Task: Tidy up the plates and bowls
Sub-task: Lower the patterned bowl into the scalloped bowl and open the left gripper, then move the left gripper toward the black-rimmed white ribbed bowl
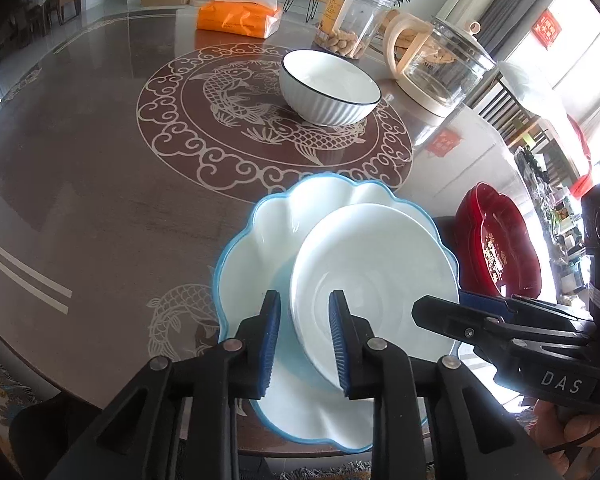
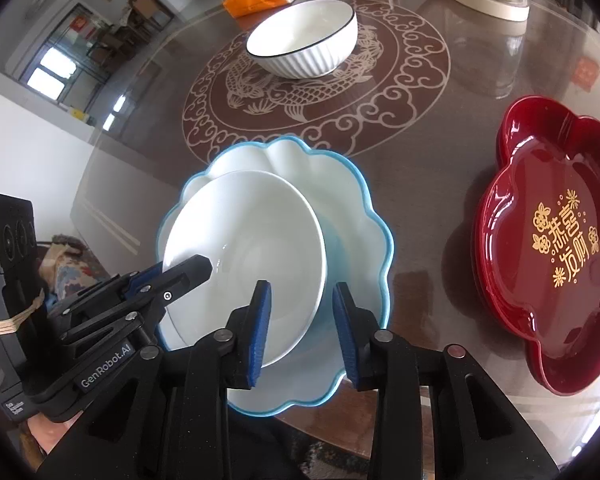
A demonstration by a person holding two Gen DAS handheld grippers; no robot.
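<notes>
Where the two claws meet at the near edge of the counter (image 1: 100, 200), a plain white plate (image 1: 380, 264) lies inside a larger scalloped white plate with a blue rim (image 1: 268, 232), pushed toward one side of it rather than centred. The left claw (image 1: 305, 340) stands part open with the near rim of the white plate between its blue pads, which do not press on it. The right claw (image 2: 302, 332) is likewise part open, straddling the opposite edge of the same plate without gripping it. Each claw's black body shows in the other's view, with a hand (image 1: 572, 432) below the right one.

Just beside the blue-rimmed plate sits a stack of red lobed trays (image 2: 540, 240) with gold lettering. Farther back, on the carp medallion at the counter's middle, stands a white ribbed bowl with a dark rim (image 1: 328, 88). Beyond it are a clear jar of peanuts (image 1: 352, 20), a glass kettle (image 1: 440, 64) and an orange tissue pack (image 1: 236, 16).
</notes>
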